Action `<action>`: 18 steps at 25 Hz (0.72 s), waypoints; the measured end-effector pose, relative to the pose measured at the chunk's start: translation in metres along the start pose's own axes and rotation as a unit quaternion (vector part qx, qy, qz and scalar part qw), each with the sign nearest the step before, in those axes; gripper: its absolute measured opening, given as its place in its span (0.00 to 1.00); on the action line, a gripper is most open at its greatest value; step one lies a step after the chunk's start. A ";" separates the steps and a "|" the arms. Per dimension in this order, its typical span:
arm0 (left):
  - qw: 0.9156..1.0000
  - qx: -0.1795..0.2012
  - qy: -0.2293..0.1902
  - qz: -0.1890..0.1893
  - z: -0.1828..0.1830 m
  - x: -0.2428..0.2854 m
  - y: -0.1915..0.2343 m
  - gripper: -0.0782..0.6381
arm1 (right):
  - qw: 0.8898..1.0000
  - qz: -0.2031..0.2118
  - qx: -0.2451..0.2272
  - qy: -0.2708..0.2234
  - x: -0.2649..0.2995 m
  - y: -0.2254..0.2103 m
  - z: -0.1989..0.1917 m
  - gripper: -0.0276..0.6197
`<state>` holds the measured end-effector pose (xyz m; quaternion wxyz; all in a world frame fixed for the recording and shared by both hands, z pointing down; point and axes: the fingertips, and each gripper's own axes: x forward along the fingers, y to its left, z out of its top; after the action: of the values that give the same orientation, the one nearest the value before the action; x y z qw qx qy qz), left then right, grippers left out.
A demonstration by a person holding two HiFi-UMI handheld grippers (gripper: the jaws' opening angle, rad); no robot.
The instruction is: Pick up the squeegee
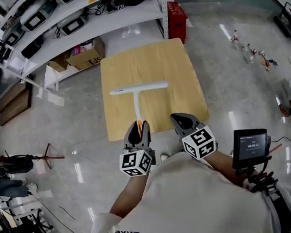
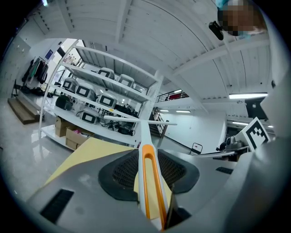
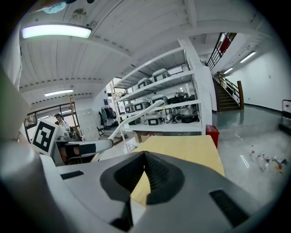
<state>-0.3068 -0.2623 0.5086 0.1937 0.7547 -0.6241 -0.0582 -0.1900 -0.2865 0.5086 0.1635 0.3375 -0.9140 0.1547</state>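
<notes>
head view, scene: wooden table (image 1: 172, 70) on glossy floor; shelving (image 1: 75, 23) behind it, cardboard box (image 1: 86, 55) underneath, red crate (image 1: 176, 21) at far right corner.
head view, squeegee (image 1: 136, 101): white, T-shaped; blade crosswise over table middle, shaft running back to near edge and into left gripper (image 1: 138, 131).
head view, left gripper: at near table edge, on the handle end.
head view, right gripper (image 1: 182, 120): just beside the left one at the same edge, apart from the squeegee, carrying nothing.
left gripper view, fingers: pinching the handle end, orange loop (image 2: 150, 182) sandwiched between ribbed pads (image 2: 125, 170).
left gripper view, squeegee: shaft straight out along the jaws, blade (image 2: 136, 120) across the far end, seen against the shelving above the table top. Probably off the surface; gap under blade not visible.
right gripper view, fingers: pressed together at the tips, nothing between them; table showing through the slit below.
right gripper view, squeegee: shaft and blade off to the left, well clear of this gripper.
step, judged: grasp made, lift under way or about to finish.
next move, judged: raise clear of the table with a firm clamp. Long shaft held at one end only, so blade end likely to sag or swing. Slow, level carry needed; right gripper best kept out of the way.
</notes>
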 end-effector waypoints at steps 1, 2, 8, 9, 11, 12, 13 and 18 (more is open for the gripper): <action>1.000 0.000 0.000 -0.003 -0.001 -0.002 -0.001 0.29 | 1.000 -0.002 0.000 -0.001 -0.002 0.002 -0.001 0.05; 1.000 -0.001 0.000 -0.005 -0.002 -0.003 -0.001 0.29 | 1.000 -0.004 -0.001 -0.001 -0.003 0.003 -0.002 0.05; 1.000 -0.004 -0.004 -0.013 -0.001 -0.006 0.001 0.29 | 1.000 -0.015 -0.005 0.002 -0.003 0.006 -0.004 0.05; 1.000 -0.004 -0.005 -0.013 -0.001 -0.006 0.001 0.29 | 1.000 -0.017 -0.005 0.003 -0.003 0.006 -0.004 0.05; 1.000 -0.005 -0.006 -0.014 0.000 -0.007 0.002 0.29 | 1.000 -0.020 -0.006 0.004 -0.002 0.007 -0.003 0.05; 1.000 -0.005 -0.006 -0.014 0.000 -0.008 0.002 0.29 | 1.000 -0.021 -0.006 0.004 -0.002 0.008 -0.003 0.05; 1.000 -0.005 -0.006 -0.014 0.000 -0.009 0.002 0.29 | 1.000 -0.021 -0.005 0.005 -0.002 0.008 -0.004 0.05; 1.000 -0.007 -0.004 -0.013 0.001 -0.011 0.005 0.29 | 1.000 -0.023 -0.001 0.009 -0.001 0.010 -0.005 0.05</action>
<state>-0.3136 -0.2530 0.5078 0.1957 0.7612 -0.6145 -0.0686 -0.1953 -0.2765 0.5106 0.1750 0.3565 -0.9049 0.1529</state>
